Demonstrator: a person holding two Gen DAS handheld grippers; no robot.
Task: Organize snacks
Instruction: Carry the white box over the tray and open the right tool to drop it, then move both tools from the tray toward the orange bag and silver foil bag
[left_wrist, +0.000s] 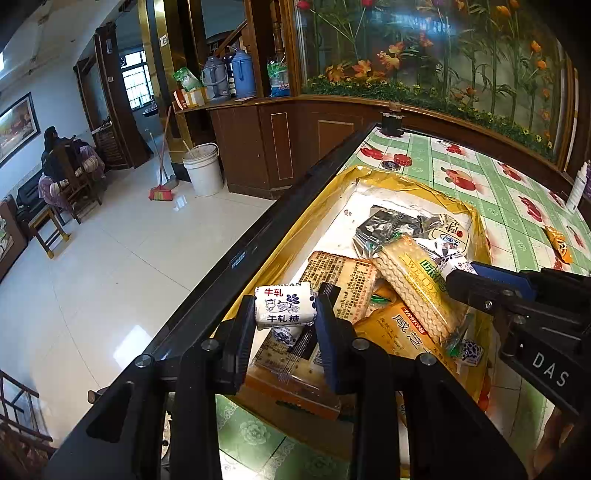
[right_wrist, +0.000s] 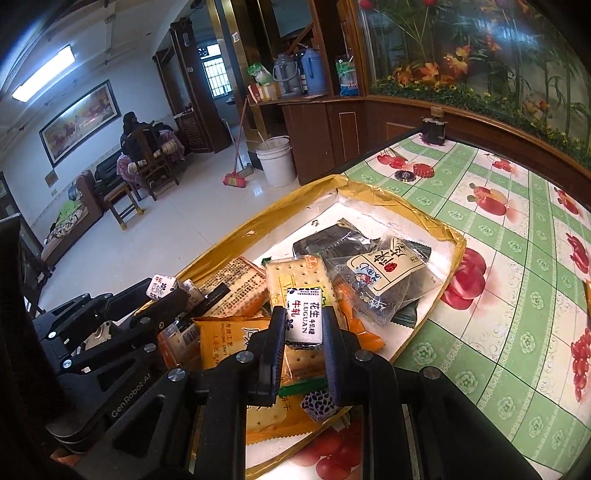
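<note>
A gold tray on the table holds a pile of snacks: cracker packs, an orange packet and dark packets. My left gripper is shut on a white nougat candy above the tray's near left side. My right gripper is shut on another white nougat candy above the pile. The right gripper also shows in the left wrist view, and the left one in the right wrist view.
The table has a green fruit-print cloth and a black edge on the left. An orange sachet, a white bottle, bottle caps and a dark spool lie beyond the tray. A wooden cabinet stands behind.
</note>
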